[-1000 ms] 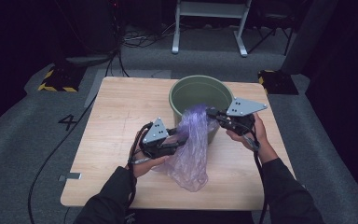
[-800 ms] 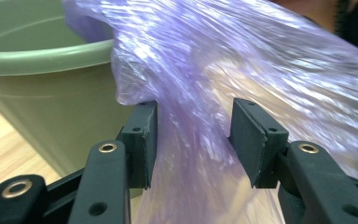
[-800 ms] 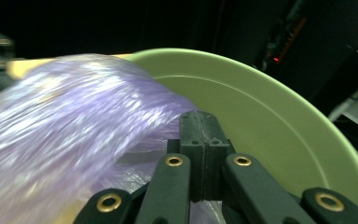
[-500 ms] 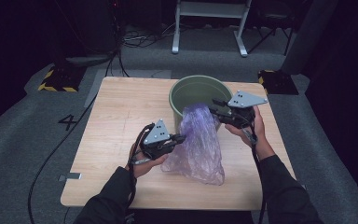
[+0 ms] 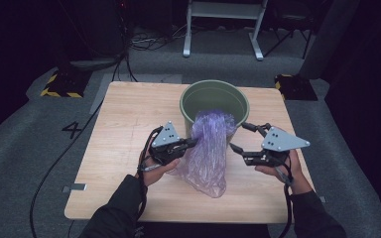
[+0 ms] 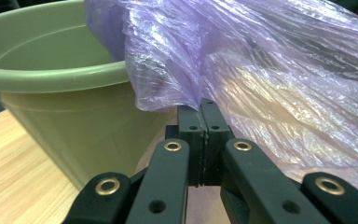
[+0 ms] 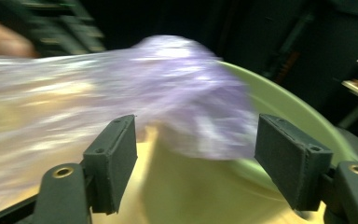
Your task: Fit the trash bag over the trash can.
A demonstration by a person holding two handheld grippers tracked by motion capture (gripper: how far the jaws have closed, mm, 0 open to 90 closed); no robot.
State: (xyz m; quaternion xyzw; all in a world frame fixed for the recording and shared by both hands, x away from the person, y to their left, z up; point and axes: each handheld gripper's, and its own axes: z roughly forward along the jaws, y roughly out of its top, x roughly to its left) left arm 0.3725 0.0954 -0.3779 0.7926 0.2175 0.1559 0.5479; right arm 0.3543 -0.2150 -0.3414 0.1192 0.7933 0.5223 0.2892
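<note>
Two grippers work at a wooden table (image 5: 114, 148). The left gripper (image 5: 194, 143) has its jaws pressed together on a fold at the edge of the purple plastic bag (image 5: 209, 148); the left gripper view shows the film (image 6: 242, 70) pinched between the pads. The right gripper (image 5: 241, 137) has just been opening its jaws, which now stand wide apart with nothing between them, just beside the bag's right edge and clear of it. The bag hangs over the near rim of the green bucket (image 5: 191, 99), part of it inside, the rest trailing down onto the table toward the person. The bucket stands at the far middle of the table. Bare table lies to the left of the left hand (image 5: 154, 166) and along the near edge. The right gripper view is blurred.
</note>
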